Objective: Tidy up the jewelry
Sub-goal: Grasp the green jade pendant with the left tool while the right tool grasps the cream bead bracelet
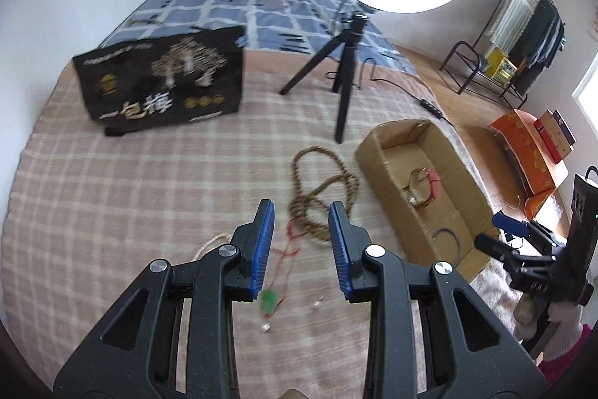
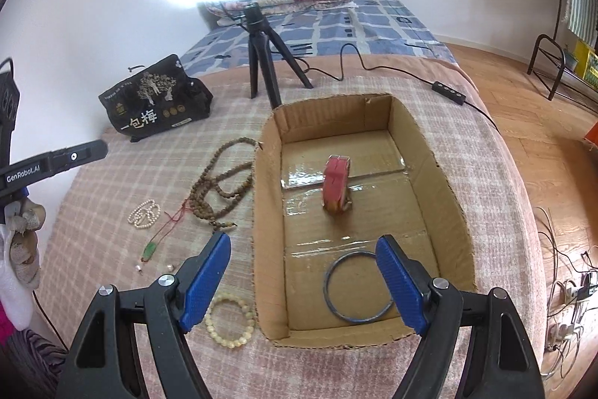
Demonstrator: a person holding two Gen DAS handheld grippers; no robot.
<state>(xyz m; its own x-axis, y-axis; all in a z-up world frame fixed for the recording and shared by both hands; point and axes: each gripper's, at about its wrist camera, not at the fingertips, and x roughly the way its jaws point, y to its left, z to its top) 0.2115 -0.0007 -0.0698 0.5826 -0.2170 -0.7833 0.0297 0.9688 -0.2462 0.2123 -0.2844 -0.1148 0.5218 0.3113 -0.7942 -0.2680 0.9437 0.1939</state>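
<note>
Left gripper [image 1: 301, 251] hangs part-open and empty, the green pendant necklace [image 1: 270, 301] blurred just below its fingers at six o'clock. Brown bead strand [image 1: 321, 197] lies beyond at twelve, long axis running away; cardboard box [image 1: 373, 156] at two. Right gripper [image 2: 302, 283], wide and empty, hovers over the box.

On the black bag [image 2: 155, 101] standing on the blanket you can read three large white Chinese characters, "一包梅", printed across its lower front under a pale tree picture. In your left wrist view the same bag [image 1: 160, 79] shows the same three characters, slightly blurred. A line of small lettering along the top of the bag is too fine to read. The black arm of your left gripper [image 2: 52, 163] carries white lettering, "GenRobot.AI".
</note>
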